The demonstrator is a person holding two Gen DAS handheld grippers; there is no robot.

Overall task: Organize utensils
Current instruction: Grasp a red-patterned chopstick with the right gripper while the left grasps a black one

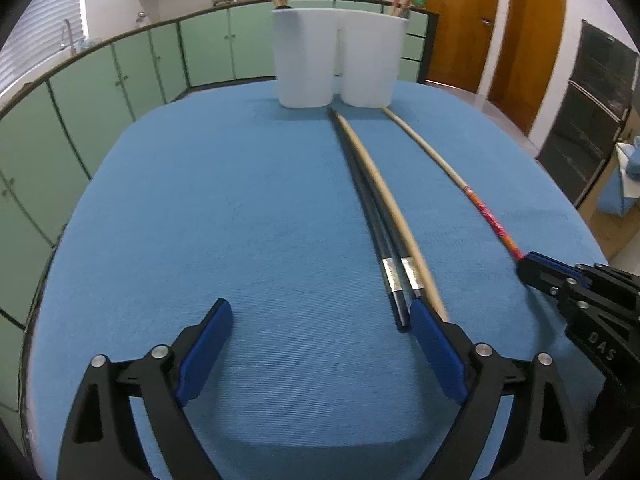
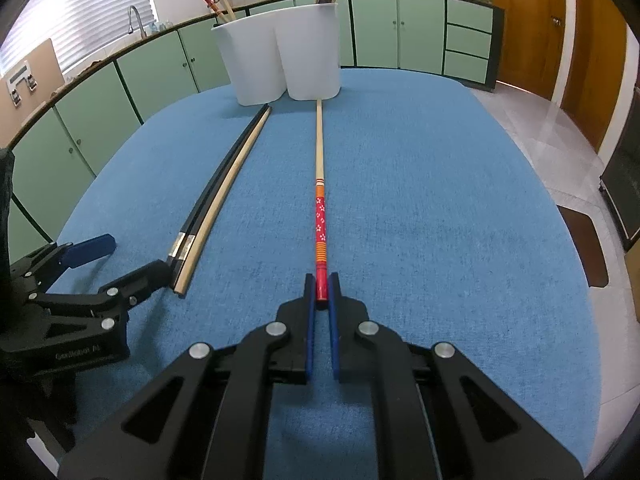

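A white two-compartment holder [image 1: 336, 60] [image 2: 280, 56] stands at the far end of the blue table and holds several chopsticks. My right gripper [image 2: 321, 286] is shut on the red end of a red-patterned chopstick [image 2: 320, 200] that lies on the cloth, pointing at the holder; it also shows in the left wrist view [image 1: 472, 196]. My left gripper [image 1: 320, 320] is open and empty. Its right finger touches the near ends of two black chopsticks [image 1: 372, 216] and a plain wooden chopstick [image 1: 384, 200], which lie side by side.
The table has a blue cloth [image 1: 224, 208] with rounded edges. Green cabinets [image 1: 120, 80] and a counter run behind it. Wooden doors [image 1: 520, 32] stand at the right. The right gripper's body [image 1: 580, 292] is close beside the left one.
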